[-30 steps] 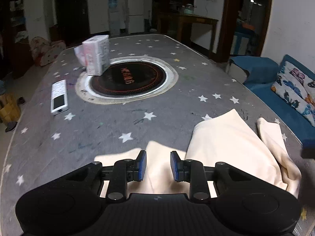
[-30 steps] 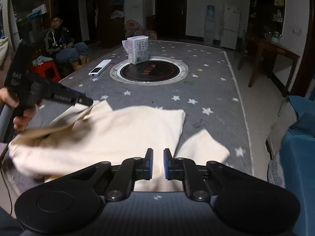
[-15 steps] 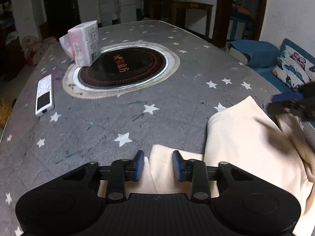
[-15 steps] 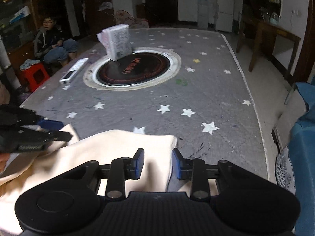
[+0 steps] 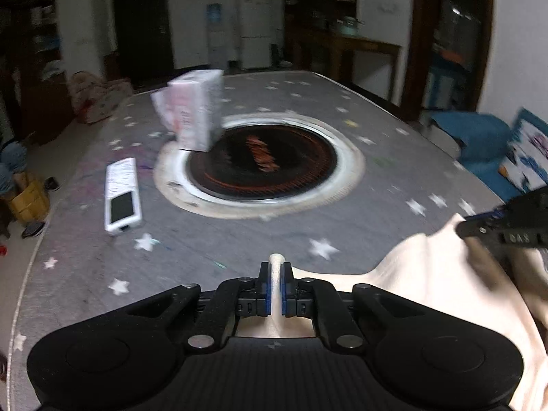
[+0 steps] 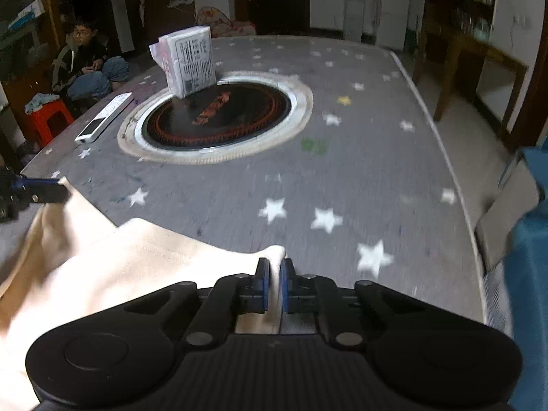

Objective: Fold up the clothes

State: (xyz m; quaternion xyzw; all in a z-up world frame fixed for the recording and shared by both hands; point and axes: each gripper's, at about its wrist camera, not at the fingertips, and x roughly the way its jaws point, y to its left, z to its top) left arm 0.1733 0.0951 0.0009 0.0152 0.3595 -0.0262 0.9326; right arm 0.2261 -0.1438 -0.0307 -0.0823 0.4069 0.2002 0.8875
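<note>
Since the earlier frames both grippers had closed: the left gripper point(image 5: 276, 286) and right gripper point(image 6: 274, 282) each pinched a corner of the cream garment point(image 6: 130, 260), which lay at the table's point(image 6: 359, 178) near edge. A fold seemed under way; carrying both corners evenly looked next. Farther off, the tissue pack point(image 6: 188, 60) and remote point(image 5: 121, 200) were motion-blurred; the garment's lower part was hidden.

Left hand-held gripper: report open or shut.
Shut on the cream garment: left hand-held gripper pads pinch a fold of it.

Dim room: white fridge point(image 5: 254, 30) (far wall), wooden side table point(image 5: 356, 51).
</note>
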